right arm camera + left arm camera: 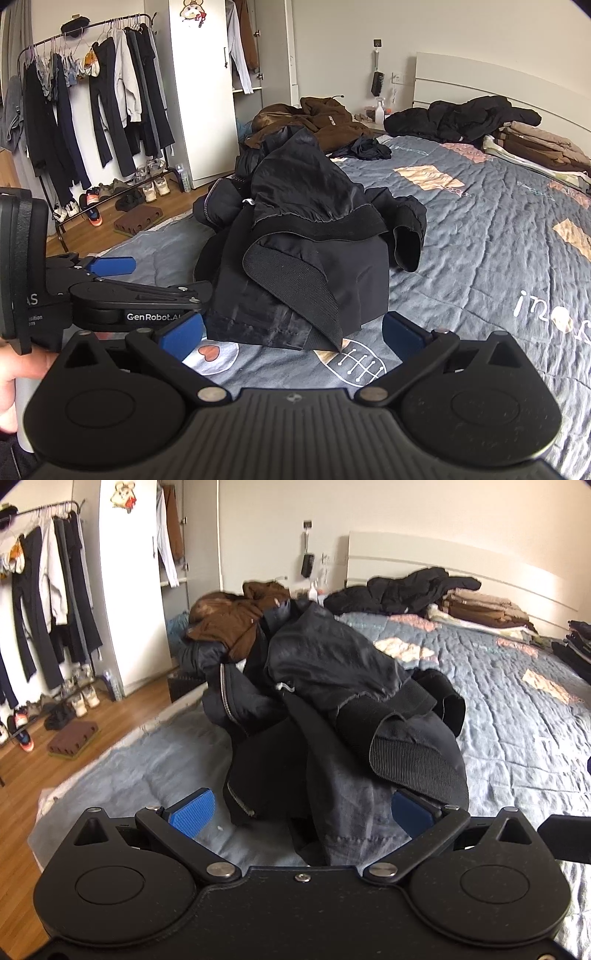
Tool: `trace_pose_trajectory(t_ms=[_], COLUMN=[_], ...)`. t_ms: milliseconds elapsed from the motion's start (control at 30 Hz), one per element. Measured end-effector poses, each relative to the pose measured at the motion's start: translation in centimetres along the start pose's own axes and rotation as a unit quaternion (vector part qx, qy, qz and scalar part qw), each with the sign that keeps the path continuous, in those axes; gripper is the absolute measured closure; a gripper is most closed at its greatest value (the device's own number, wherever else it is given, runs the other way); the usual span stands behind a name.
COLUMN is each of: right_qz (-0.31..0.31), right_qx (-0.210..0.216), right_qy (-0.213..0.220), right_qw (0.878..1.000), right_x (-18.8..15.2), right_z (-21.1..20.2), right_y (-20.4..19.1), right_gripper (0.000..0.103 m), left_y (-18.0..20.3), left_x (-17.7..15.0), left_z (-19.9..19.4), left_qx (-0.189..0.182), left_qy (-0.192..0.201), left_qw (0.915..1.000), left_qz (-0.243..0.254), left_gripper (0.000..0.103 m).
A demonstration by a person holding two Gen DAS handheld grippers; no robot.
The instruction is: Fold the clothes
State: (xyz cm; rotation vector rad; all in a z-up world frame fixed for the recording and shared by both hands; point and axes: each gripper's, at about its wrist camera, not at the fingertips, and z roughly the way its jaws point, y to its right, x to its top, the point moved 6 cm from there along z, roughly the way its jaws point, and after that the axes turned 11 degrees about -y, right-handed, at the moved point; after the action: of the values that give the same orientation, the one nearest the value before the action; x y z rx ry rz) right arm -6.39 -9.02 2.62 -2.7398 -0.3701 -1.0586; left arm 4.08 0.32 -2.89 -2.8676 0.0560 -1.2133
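Note:
A crumpled black jacket [332, 686] with ribbed hem and cuffs lies heaped on the grey-blue quilted bedspread [517, 716]. My left gripper [301, 812] stands open at its near edge. The jacket's hem lies between the blue pads, the left pad [192, 814] is clear of the cloth and ribbed hem drapes over the right pad. In the right wrist view the same jacket [314, 236] sits just ahead of my right gripper [291, 334], open, its pads on either side of the hem's near corner without touching it. The left gripper [166, 275] shows at the left, against the jacket's side.
A brown jacket [314, 122] lies behind the black one. A black puffer coat [461, 114] and a folded brown and beige stack [535, 144] rest by the headboard. Left of the bed are wooden floor, shoes, a clothes rack [92, 92] and a white wardrobe [199, 92].

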Motion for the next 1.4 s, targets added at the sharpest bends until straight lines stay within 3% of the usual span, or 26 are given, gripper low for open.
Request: trace_pose_trajectory(t_ms=[1400], right_qz=[-0.004], right_qx=[0.003], right_qy=[-0.005], right_qw=[1.0], right_x=[-0.12], right_z=[0.01], right_y=[-0.38], right_gripper=[0.0], left_y=[0.01], left_x=[-0.28], left_z=[0.31], left_qx=[0.011], left_qy=[-0.005], left_qw=[0.9999], left_qz=[-0.004], left_gripper=[0.0])
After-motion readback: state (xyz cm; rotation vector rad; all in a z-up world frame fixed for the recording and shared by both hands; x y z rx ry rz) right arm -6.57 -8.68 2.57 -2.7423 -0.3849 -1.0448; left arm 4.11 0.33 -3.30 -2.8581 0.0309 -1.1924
